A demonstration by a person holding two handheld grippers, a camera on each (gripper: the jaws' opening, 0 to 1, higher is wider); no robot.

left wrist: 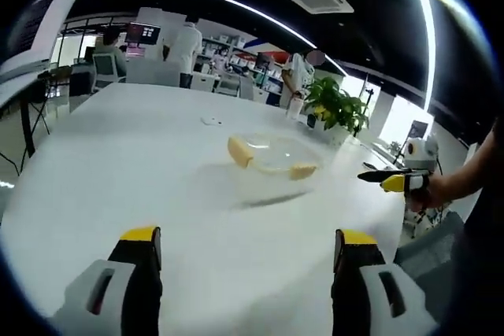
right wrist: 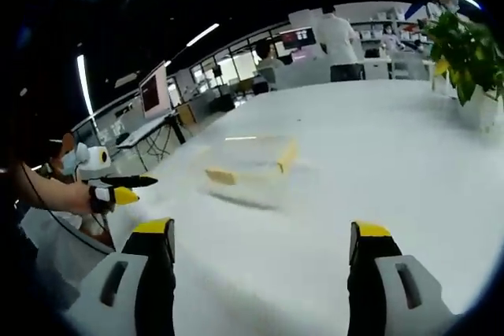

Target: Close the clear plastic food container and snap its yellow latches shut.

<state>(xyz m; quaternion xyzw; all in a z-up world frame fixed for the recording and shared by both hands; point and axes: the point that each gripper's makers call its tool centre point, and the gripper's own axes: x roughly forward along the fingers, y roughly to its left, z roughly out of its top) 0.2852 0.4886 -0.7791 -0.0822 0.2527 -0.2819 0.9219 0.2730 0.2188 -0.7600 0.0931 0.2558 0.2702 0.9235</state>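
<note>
clear container (left wrist: 272, 159) with yellow latches (left wrist: 240, 152) sitting mid white table (left wrist: 118, 163), well ahead of both grippers, left gripper (left wrist: 248, 253) jaws spread wide, right gripper (right wrist: 260, 249) wide too, nothing held, plant (left wrist: 339, 106) at the table's far side

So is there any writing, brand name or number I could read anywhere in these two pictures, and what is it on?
None can be read.
Screen on the far wall: lit, with a picture or text too small and blurred to read.
Panel leaning at the room's edge: dark and blurred, nothing legible.
Clear plastic food container with yellow latches: no label visible.
Left claw and right claw: no markings visible.
</note>
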